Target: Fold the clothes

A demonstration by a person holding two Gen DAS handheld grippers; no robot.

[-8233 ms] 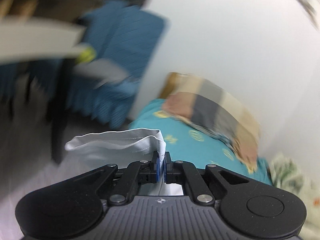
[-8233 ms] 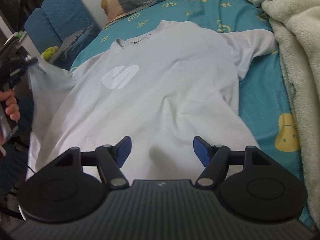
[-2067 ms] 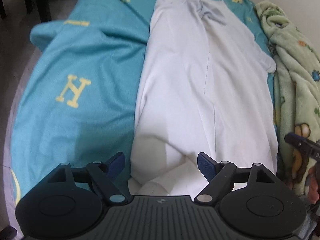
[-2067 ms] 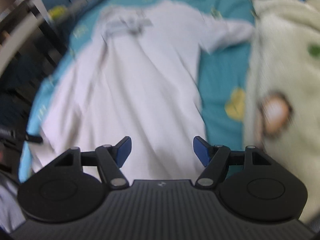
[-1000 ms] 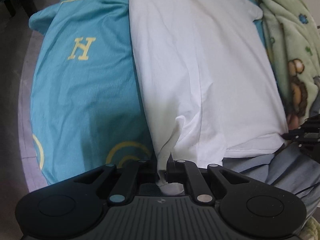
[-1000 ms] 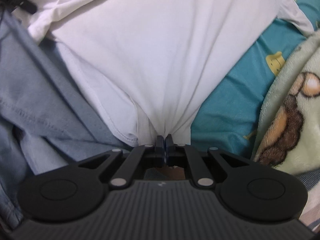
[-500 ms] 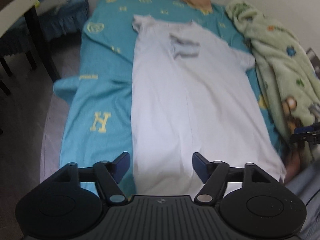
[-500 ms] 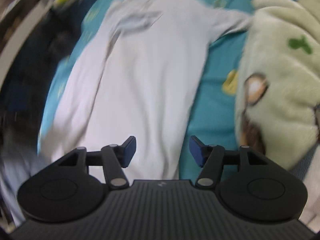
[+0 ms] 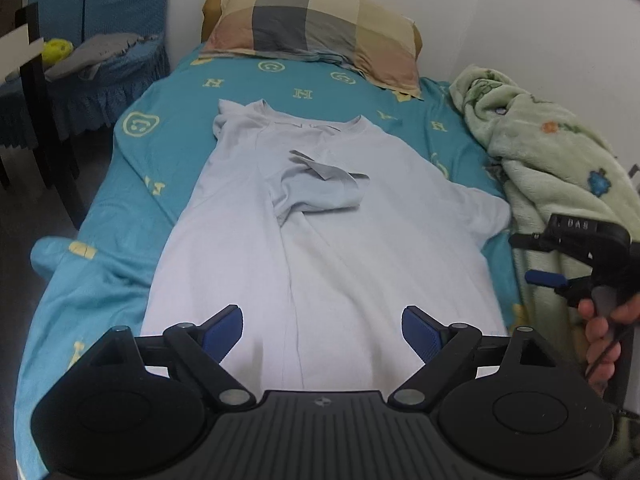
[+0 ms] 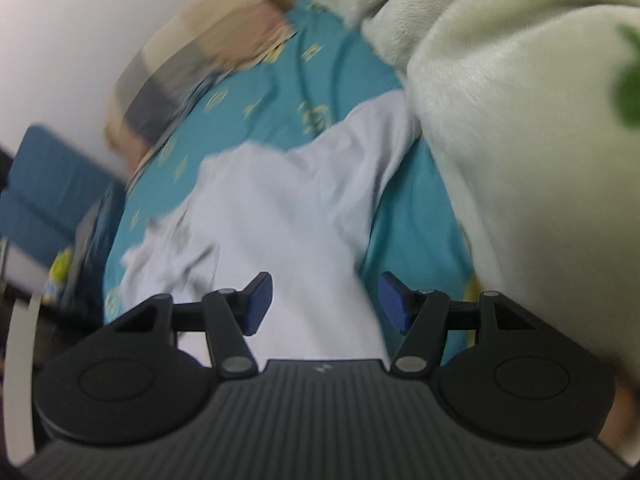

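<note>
A white T-shirt [image 9: 320, 240] lies flat along the teal bed sheet [image 9: 120, 208], collar toward the pillow. Its left side and left sleeve [image 9: 320, 192] are folded in over the chest; the right sleeve [image 9: 480, 208] lies spread out. My left gripper [image 9: 322, 326] is open and empty above the shirt's hem. My right gripper [image 10: 324, 300] is open and empty over the shirt's right side, near the right sleeve [image 10: 372, 140]; that view is blurred. The right gripper also shows at the right edge of the left wrist view [image 9: 540, 260], held by a hand.
A checked pillow [image 9: 316, 28] lies at the head of the bed. A pale green fleece blanket [image 9: 560, 152] is heaped along the bed's right side. A blue chair [image 9: 108, 60] with grey cloth and a dark table leg [image 9: 48, 128] stand left of the bed.
Both grippers let go of the shirt's hem and opened. The left one pulled back and up; the right one swung toward the right sleeve.
</note>
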